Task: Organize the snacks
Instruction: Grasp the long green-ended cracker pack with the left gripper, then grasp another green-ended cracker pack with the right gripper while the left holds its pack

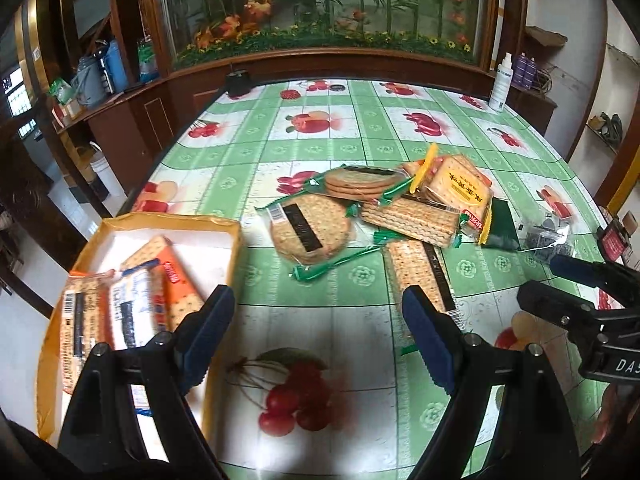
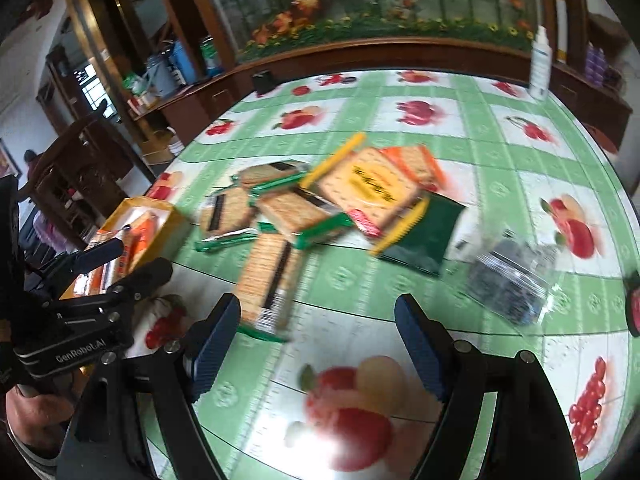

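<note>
Left gripper [image 1: 318,338] released, nothing between blue ribbed pads; body reads "GenRobot.AI". Right gripper [image 2: 318,342] likewise spread and empty, "DAS" legible. Snack heap [image 1: 400,208] mid-table: glossy plastic cracker packs, round and square, green and yellow seams, barcodes. Yellow cardboard box [image 1: 168,220] at left edge holds three packs. Tablecloth [image 1: 320,140] green checks, fruit prints.

Bright daylight, white glare on the glossy tablecloth [image 2: 400,280], motion blur in right view, fisheye-bent edges.
</note>
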Tool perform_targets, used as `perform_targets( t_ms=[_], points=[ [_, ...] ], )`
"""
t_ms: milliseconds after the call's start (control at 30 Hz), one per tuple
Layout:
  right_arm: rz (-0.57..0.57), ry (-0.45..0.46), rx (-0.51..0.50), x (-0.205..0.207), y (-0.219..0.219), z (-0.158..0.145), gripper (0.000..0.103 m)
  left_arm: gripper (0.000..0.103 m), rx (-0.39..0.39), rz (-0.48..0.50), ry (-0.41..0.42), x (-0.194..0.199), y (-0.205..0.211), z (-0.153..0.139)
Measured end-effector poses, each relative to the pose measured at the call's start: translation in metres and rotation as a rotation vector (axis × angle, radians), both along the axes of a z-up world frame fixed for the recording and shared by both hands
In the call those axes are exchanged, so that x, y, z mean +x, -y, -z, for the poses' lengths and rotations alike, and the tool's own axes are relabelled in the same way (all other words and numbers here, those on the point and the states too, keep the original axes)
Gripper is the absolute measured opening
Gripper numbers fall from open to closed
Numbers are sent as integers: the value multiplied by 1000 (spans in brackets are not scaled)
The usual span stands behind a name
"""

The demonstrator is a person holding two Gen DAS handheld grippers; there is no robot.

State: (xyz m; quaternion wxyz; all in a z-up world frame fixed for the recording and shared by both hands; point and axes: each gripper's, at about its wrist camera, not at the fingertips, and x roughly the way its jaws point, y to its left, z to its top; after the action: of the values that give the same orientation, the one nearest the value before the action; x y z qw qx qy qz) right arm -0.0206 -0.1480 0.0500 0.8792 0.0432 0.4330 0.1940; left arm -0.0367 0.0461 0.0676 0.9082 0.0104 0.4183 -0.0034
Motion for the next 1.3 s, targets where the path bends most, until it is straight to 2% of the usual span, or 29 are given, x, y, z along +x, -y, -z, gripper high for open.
perform_targets(
  t_ms=[500,700,1000,1033,1100,1133,1200,1300],
  points=[
    [42,-34,28,6,31,12,80,86,-91,73,-128,29,41,22],
    [52,-41,37,8,40,15,80,86,-75,96,-181,47,65,39],
    [59,-49,37,15,47,16,80,86,-73,74,-183,58,66,53],
    [61,-50,42,17,48,16,80,85,-68,77,-181,59,66,53],
    [59,-49,53,20,47,14,80,67,-60,92,-185,60,66,55],
    [51,-46,54,21,45,12,80,64,-57,94,-185,60,65,56],
    [28,-28,49,25,38,6,80,49,-51,99,-176,59,64,55],
    [-9,14,39,34,27,-5,80,49,-64,106,-176,58,59,54]
  ],
)
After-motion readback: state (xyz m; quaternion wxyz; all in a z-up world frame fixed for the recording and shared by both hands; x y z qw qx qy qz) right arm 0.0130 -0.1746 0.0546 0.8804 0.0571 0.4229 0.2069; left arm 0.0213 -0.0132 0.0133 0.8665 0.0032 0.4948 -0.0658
